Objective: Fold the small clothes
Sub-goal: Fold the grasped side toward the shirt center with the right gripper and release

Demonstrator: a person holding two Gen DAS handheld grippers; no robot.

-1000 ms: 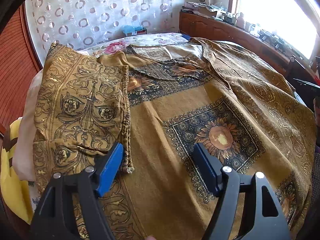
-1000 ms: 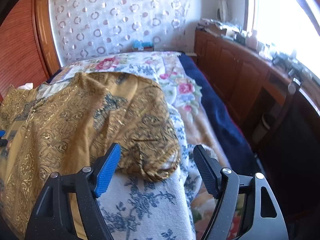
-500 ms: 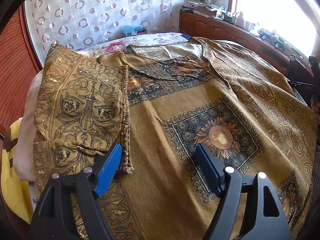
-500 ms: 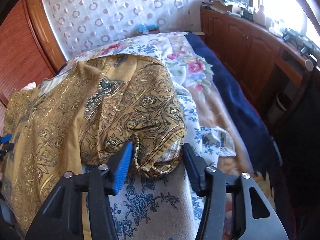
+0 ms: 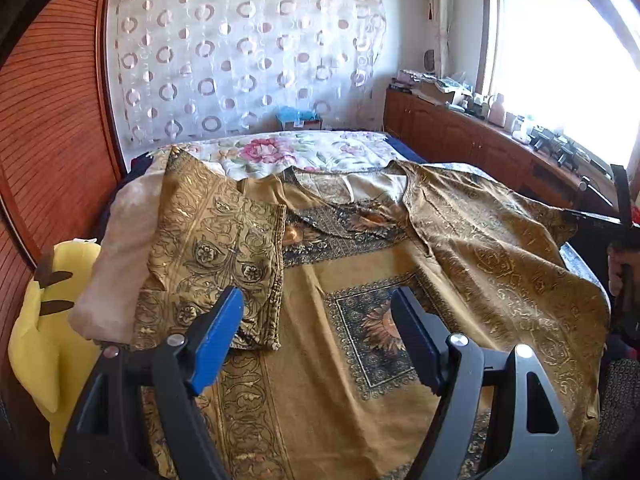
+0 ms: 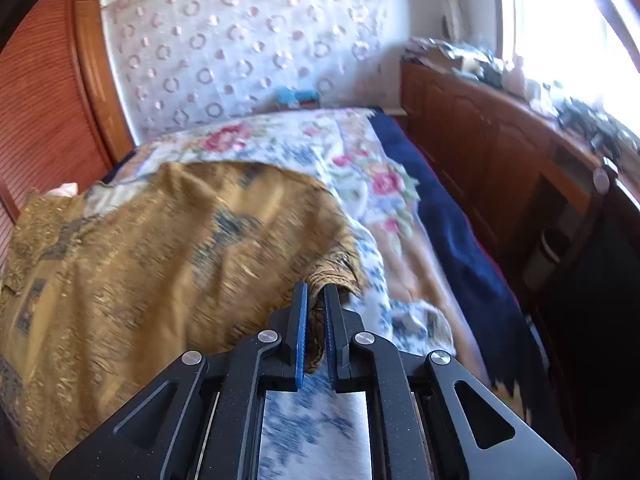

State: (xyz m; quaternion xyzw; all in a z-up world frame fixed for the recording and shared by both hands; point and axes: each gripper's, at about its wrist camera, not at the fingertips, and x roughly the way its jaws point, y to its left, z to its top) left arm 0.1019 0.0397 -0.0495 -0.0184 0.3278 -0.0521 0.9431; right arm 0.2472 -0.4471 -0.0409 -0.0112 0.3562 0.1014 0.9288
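Note:
A gold patterned garment (image 5: 360, 280) with dark sunflower squares lies spread on the bed. Its left sleeve (image 5: 216, 248) is folded inward over the body. My left gripper (image 5: 318, 328) is open and empty, held just above the garment's lower part beside the folded sleeve. In the right wrist view the garment (image 6: 168, 256) covers the left of the bed, blurred by motion. My right gripper (image 6: 315, 312) is shut on the cuff of the right sleeve (image 6: 336, 276) at the garment's right edge.
A floral bedspread (image 6: 360, 168) covers the bed, with a dark blue blanket (image 6: 452, 232) along its right side. A yellow plush toy (image 5: 44, 320) and a pale pillow (image 5: 120, 248) lie at the left. Wooden cabinets (image 5: 460, 140) run along the window side.
My right gripper moved onto the right sleeve cuff and closed on it. My left gripper tilted up, staying open over the garment.

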